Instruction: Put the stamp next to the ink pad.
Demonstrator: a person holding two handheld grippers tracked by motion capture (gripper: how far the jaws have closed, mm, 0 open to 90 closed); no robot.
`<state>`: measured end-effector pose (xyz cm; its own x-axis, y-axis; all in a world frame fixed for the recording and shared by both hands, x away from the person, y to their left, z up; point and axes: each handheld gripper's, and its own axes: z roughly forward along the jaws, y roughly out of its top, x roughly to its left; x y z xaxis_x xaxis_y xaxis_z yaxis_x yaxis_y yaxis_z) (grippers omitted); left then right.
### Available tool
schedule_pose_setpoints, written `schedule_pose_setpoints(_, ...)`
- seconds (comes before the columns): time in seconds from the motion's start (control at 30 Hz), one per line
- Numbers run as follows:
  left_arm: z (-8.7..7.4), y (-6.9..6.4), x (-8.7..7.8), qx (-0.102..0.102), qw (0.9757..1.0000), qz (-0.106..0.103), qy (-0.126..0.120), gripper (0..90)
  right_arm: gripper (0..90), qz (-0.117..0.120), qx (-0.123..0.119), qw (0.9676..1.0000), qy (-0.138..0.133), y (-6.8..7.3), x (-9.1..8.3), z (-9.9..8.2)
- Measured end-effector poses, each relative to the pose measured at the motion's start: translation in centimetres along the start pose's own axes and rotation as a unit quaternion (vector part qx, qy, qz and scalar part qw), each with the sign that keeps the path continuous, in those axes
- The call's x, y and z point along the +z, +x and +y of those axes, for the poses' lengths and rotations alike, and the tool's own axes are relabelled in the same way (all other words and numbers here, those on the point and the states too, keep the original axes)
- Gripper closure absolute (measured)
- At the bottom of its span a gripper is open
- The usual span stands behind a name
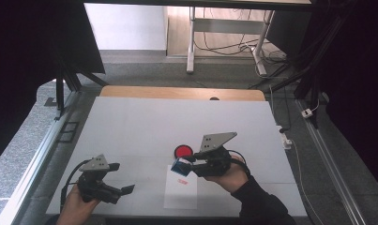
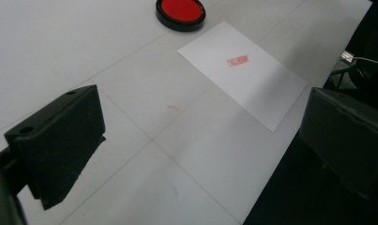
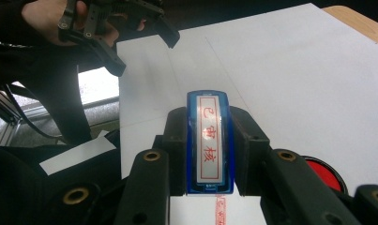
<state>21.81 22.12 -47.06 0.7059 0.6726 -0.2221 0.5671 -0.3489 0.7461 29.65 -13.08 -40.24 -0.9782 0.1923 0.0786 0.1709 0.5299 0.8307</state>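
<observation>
My right gripper [image 1: 186, 165] is shut on a blue stamp [image 1: 180, 166] and holds it just above the top of a white paper sheet [image 1: 181, 192]. In the right gripper view the stamp [image 3: 209, 154] sits clamped between the two black jaws, its label with red characters facing the camera. A red imprint [image 1: 181, 180] marks the sheet. A round red ink pad [image 1: 183, 151] in a black rim lies just beyond the stamp. My left gripper [image 1: 123, 177] is open near the front left of the table, with nothing between its jaws, left of the sheet [image 2: 252, 79].
A white mat [image 1: 144, 122] covers the table, and a wooden strip [image 1: 177, 92] shows at the far edge. The table's front edge runs close under both hands. Metal rails flank the table left and right, and cables lie on the floor to the right.
</observation>
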Motion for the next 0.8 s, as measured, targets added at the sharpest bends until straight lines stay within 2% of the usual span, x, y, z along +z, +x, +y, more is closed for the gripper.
schedule_pose_setpoints(0.2,-0.7,0.1,-0.4,-0.002,1.0000,0.002,0.005,0.0,69.6,-0.011,0.001,0.9999,0.004,-0.2,-0.2,-0.1)
schedule_pose_setpoints(0.33,-1.1,0.2,-0.8,-0.010,0.9999,-0.002,0.000,0.0,69.6,-0.024,0.010,0.9996,0.006,-0.6,-0.4,-0.4)
schedule_pose_setpoints(0.63,-1.9,0.3,-1.6,-0.016,0.9997,0.012,-0.011,0.0,69.6,-0.060,0.029,0.9976,0.019,-2.0,-0.9,-1.3)
schedule_pose_setpoints(0.8,-2.3,0.4,-1.9,-0.019,0.9996,0.019,-0.009,0.0,69.7,-0.079,0.036,0.9960,0.024,-2.8,-1.1,-1.8)
